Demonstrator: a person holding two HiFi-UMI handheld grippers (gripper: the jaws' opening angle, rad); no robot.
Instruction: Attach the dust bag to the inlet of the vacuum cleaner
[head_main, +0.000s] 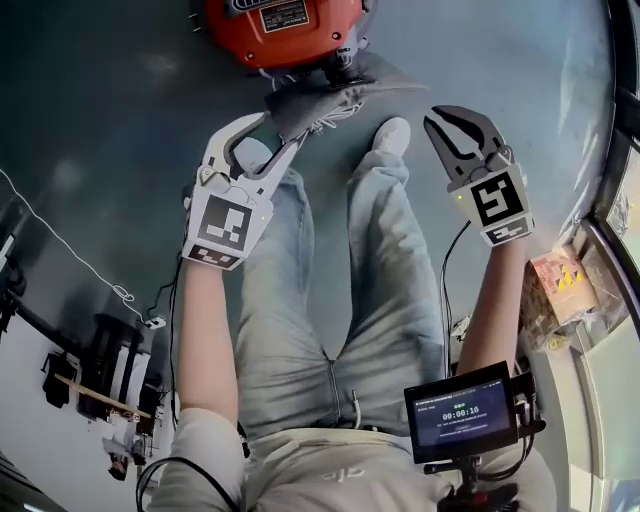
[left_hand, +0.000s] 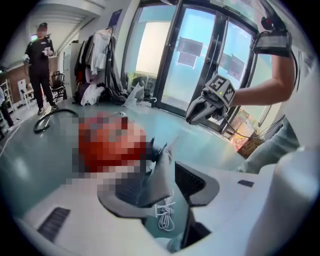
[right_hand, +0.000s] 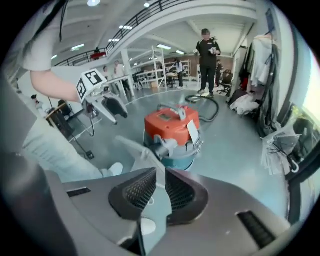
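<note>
- left gripper (head_main: 268, 135) is open, with grey dust bag (head_main: 325, 100) cloth between its jaws
- right gripper (head_main: 452, 128) is clamped on a bag flap
- the bag is just beside the orange vacuum cleaner (head_main: 285, 35)
- screen (head_main: 462, 412) reads 00:00:10

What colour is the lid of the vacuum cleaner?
The lid is orange-red; it shows best in the right gripper view.

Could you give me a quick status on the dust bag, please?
Left gripper open, right gripper shut, both empty. Dust bag at inlet of vacuum cleaner, ungripped. Shoe close beside it.
</note>
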